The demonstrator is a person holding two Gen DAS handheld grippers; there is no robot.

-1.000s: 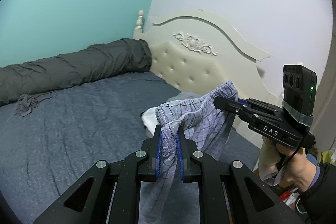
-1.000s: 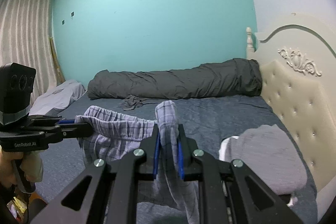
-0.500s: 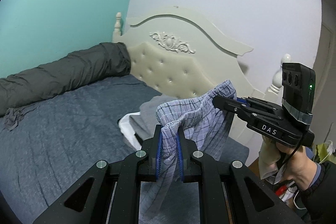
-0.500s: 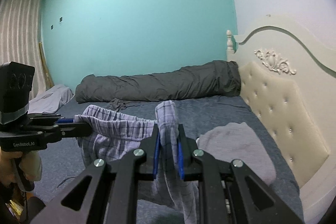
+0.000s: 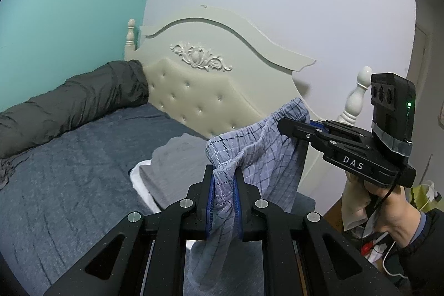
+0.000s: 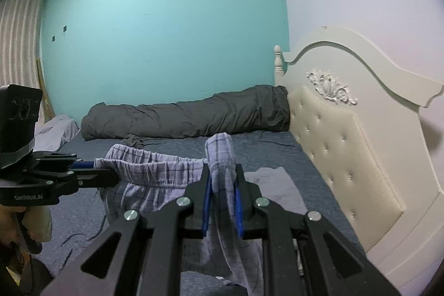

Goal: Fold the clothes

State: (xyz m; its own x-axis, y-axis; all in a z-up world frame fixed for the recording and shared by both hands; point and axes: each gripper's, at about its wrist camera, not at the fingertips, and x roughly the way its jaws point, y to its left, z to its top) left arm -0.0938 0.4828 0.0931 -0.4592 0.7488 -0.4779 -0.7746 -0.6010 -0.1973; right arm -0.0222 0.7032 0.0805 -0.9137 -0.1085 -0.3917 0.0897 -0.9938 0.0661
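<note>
Light blue plaid shorts (image 5: 260,157) hang in the air between my two grippers, held by the elastic waistband. My left gripper (image 5: 224,179) is shut on one end of the waistband. My right gripper (image 6: 222,179) is shut on the other end; it also shows in the left wrist view (image 5: 285,125). The left gripper shows in the right wrist view (image 6: 111,175). The shorts (image 6: 155,179) droop below the band, above the bed near the headboard.
A dark blue bed (image 5: 61,185) lies below. A folded grey garment (image 6: 274,185) rests on it near the cream tufted headboard (image 5: 199,96). A rolled dark grey duvet (image 6: 188,115) lies along the teal wall. A small dark garment (image 6: 133,140) sits beside it.
Both grippers, still holding the shorts, have swung toward the headboard end of the bed. The headboard and the folded grey garment now sit more central in both views.
</note>
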